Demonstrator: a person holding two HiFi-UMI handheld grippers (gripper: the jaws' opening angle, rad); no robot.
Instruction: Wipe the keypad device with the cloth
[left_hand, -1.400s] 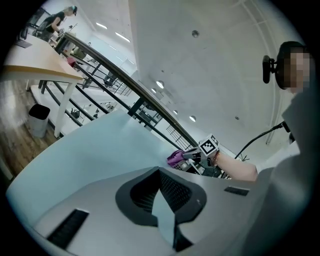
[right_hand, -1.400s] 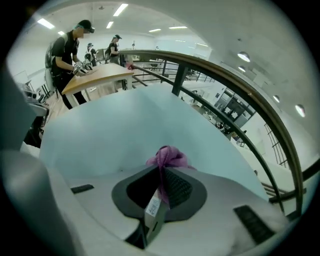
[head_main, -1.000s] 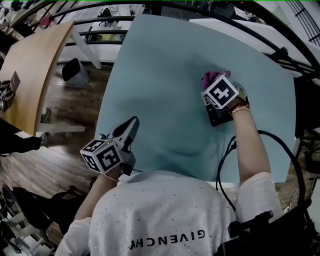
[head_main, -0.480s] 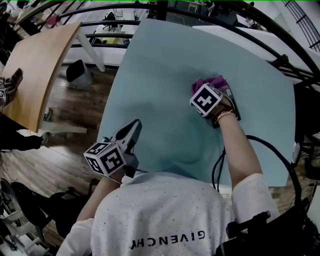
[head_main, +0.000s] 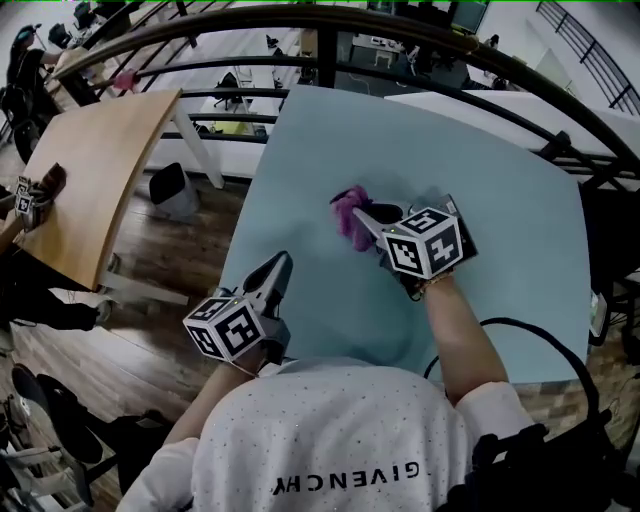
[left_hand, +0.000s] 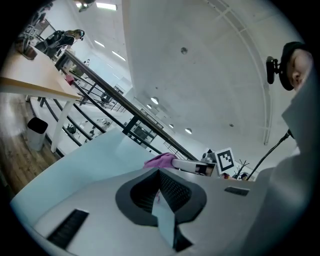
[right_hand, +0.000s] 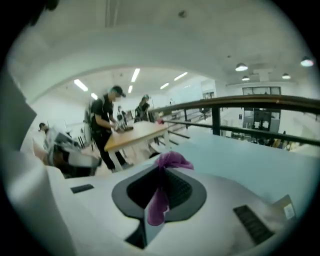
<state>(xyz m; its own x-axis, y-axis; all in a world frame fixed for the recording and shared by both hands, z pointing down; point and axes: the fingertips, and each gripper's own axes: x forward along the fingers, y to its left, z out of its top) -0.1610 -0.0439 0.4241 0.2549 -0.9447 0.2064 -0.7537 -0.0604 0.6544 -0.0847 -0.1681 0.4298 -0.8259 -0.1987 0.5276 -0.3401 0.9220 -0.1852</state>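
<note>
Head view, right side: your right gripper (head_main: 368, 216) is pinching the purple cloth (head_main: 346, 205) over bare desk (head_main: 330, 140), left of the keypad device (head_main: 467, 238). Only a dark edge of the device shows, beside the marker cube (head_main: 425, 243).
Head view, change: half a second ago the cloth was on the device; now it is clear of it.
Head view, left side: your left gripper (head_main: 279, 266) hovers at the near desk edge, well apart from the device.
Left gripper view: fingers pressed together with nothing between them.
Right gripper view: fingers clamp a fold of cloth, one tuft above them and a strip hanging below.
Meaning: this pass looks finished; bring the cloth back if more wiping is needed.
</note>
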